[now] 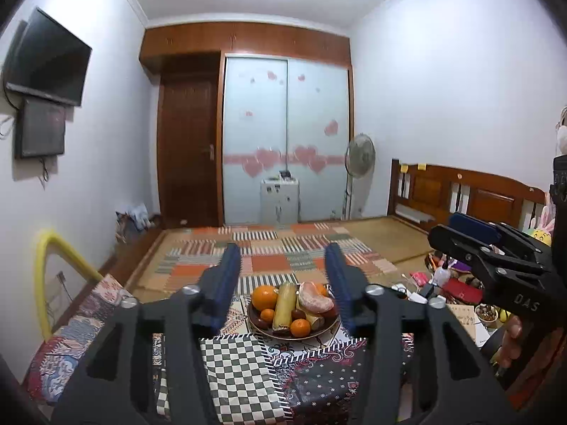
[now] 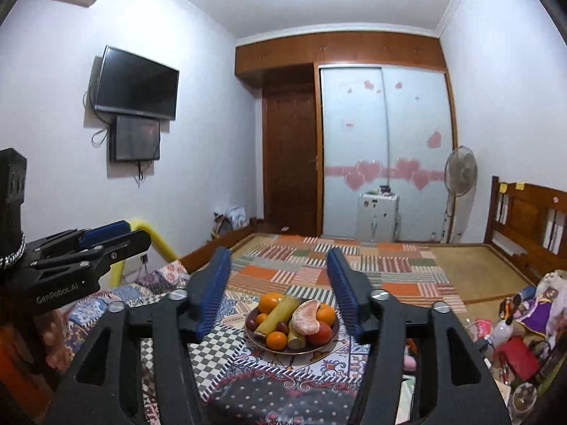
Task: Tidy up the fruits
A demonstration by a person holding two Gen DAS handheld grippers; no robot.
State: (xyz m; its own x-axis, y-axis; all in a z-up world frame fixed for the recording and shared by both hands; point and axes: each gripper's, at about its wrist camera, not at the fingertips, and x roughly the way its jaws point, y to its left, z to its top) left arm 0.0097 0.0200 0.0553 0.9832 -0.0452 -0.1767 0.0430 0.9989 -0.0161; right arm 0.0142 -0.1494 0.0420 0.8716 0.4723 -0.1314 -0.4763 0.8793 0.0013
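Note:
A round plate [image 1: 252, 323] [image 2: 248, 331] of fruit stands on the patchwork cloth. It holds oranges [image 1: 264, 297] [image 2: 276, 340], a long yellow fruit [image 1: 285, 306] [image 2: 278, 313] and a peeled citrus piece [image 1: 315, 300] [image 2: 307, 317]. My left gripper [image 1: 282, 251] hovers above and short of the plate, open, with nothing between its blue pads. My right gripper [image 2: 279, 253] is likewise raised short of the plate, open and empty. Each gripper shows side-on in the other view: the right gripper [image 1: 460, 230] at the right edge, the left gripper [image 2: 120, 235] at the left edge.
Beyond the cloth lies a striped patchwork mat [image 1: 283, 248] on a wide bed with a wooden headboard [image 1: 471, 194]. Toys and small clutter [image 2: 521, 333] pile up at the right. A yellow padded tube [image 1: 46, 269] arches at the left. A fan [image 1: 359, 156] and cabinet [image 1: 280, 198] stand by the wardrobe.

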